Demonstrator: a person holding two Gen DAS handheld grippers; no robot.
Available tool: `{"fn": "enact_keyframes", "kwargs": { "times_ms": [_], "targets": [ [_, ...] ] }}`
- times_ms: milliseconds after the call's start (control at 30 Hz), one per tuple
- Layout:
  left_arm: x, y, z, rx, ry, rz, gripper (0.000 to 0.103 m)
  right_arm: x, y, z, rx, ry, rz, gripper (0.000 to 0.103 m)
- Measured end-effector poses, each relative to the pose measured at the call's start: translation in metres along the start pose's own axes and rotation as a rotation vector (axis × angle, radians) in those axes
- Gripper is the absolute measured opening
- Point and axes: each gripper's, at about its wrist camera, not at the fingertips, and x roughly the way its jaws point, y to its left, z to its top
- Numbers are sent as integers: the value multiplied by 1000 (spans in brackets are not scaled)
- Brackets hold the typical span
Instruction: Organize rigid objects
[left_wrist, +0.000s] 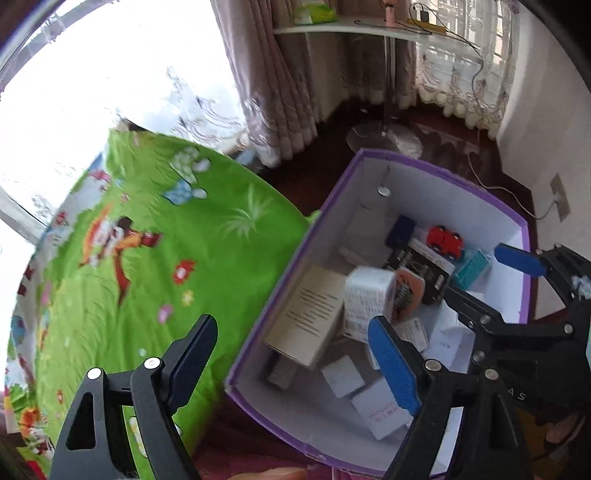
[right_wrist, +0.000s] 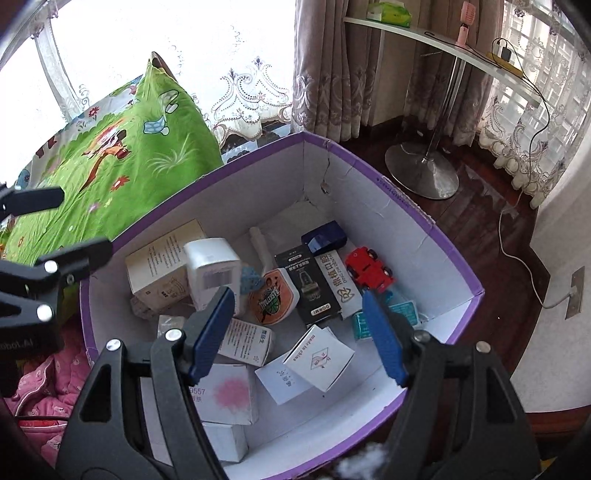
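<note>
Small cardboard cartons (right_wrist: 320, 357) and a red toy car (right_wrist: 369, 271) lie jumbled inside the purple-rimmed white cardboard box (right_wrist: 417, 218), which sits beside the green cartoon-print bedspread (left_wrist: 147, 236). My left tool (left_wrist: 295, 354) hangs over the box's near edge, spread and pinching nothing. My right tool (right_wrist: 299, 332) hovers above the cartons, also spread and empty.

left hand-held gripper (left_wrist: 295, 363): jaws wide apart, holding nothing, tipped down
right hand-held gripper (right_wrist: 301, 334): jaws wide apart, holding nothing, tipped down
</note>
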Motion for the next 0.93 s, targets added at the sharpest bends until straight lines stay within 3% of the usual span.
{"fn": "enact_keyframes", "kwargs": {
  "times_ms": [633,933],
  "targets": [
    [10,-9,-8,48,28,-28,85,5,4,-4,7,13,20,75],
    [8,-7,-8,39,2,-91,85,6,5,-3,12,14,24,75]
  ]
}}
